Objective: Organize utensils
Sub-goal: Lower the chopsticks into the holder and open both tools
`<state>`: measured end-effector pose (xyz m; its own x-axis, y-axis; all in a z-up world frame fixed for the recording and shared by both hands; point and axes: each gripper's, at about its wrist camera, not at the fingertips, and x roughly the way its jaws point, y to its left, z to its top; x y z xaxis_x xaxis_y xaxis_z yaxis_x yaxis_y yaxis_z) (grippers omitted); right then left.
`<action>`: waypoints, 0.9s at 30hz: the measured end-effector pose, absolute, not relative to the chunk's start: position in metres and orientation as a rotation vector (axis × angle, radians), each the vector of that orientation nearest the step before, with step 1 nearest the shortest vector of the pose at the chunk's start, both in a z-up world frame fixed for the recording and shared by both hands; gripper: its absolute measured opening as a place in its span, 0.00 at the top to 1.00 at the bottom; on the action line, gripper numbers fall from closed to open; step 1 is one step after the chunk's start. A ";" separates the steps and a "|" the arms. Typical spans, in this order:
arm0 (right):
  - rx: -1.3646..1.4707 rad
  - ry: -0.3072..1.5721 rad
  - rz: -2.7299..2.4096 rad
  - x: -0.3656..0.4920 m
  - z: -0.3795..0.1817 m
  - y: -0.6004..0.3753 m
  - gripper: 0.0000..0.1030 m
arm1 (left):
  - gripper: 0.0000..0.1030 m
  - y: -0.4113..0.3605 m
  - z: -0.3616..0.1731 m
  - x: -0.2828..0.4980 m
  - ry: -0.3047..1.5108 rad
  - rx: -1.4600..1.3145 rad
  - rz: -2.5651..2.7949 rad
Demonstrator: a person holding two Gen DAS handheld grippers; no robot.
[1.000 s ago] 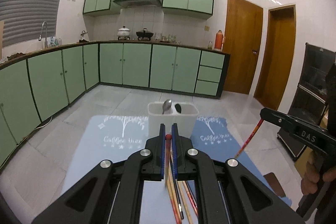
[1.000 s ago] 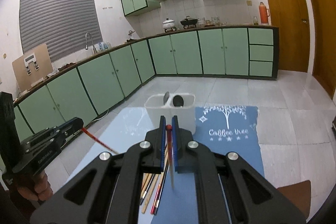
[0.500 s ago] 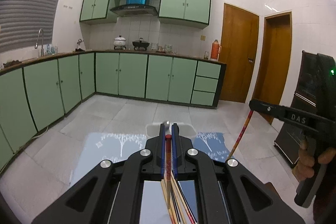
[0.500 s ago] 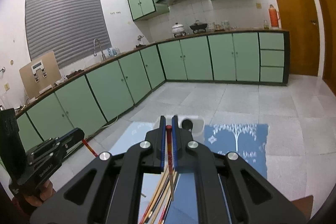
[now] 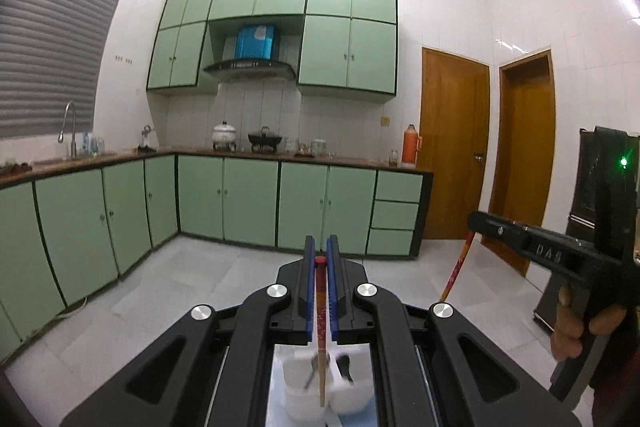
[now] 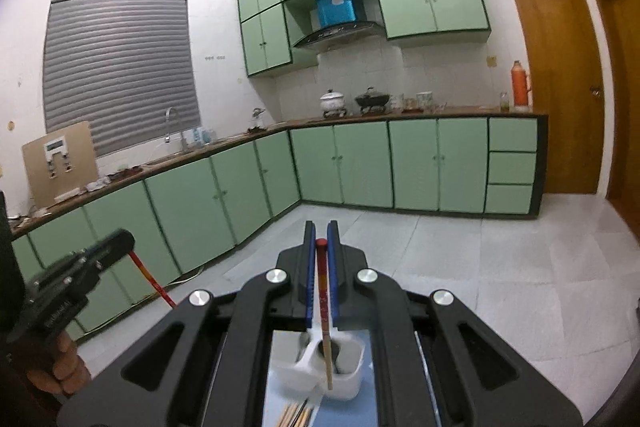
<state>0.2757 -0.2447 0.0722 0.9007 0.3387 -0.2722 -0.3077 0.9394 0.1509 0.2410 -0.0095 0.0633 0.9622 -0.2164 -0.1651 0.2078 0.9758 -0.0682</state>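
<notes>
My left gripper (image 5: 321, 259) is shut on a red-topped chopstick (image 5: 320, 327) that hangs down over the white divided holder (image 5: 296, 399). A spoon and a dark utensil stand in the holder. My right gripper (image 6: 321, 241) is shut on a second chopstick (image 6: 325, 315) whose tip hangs over the same holder (image 6: 348, 387). Each gripper shows in the other's view, the right one (image 5: 476, 223) and the left one (image 6: 124, 239), both holding their chopsticks. More chopsticks (image 6: 296, 415) lie on the blue mat below the holder.
The holder stands on a blue mat (image 6: 344, 415) on a table. Green kitchen cabinets (image 5: 248, 203) line the far wall, with wooden doors (image 5: 452, 147) at the right. A dark cabinet (image 5: 584, 187) stands far right.
Both grippers have risen and tilted up with their chopsticks. The holder has dropped from mid-frame to beneath the fingers, and the chopstick tips now hang over it.
</notes>
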 end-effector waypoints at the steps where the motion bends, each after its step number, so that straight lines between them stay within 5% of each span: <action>1: 0.106 0.300 0.330 0.286 0.071 -0.244 0.95 | 0.95 -0.012 0.064 0.250 0.167 -0.047 -0.212; 16: 0.082 0.462 0.315 0.358 -0.016 -0.227 0.94 | 0.94 -0.027 -0.021 0.339 0.365 -0.028 -0.179; 22: 0.123 0.461 0.317 0.339 -0.020 -0.233 0.83 | 0.82 -0.018 -0.025 0.328 0.376 -0.043 -0.178; 24: 0.140 0.438 0.312 0.328 -0.014 -0.240 0.72 | 0.70 -0.014 -0.021 0.319 0.368 -0.051 -0.176; 27: 0.159 0.407 0.307 0.305 -0.009 -0.249 0.60 | 0.64 -0.010 -0.017 0.302 0.355 -0.056 -0.172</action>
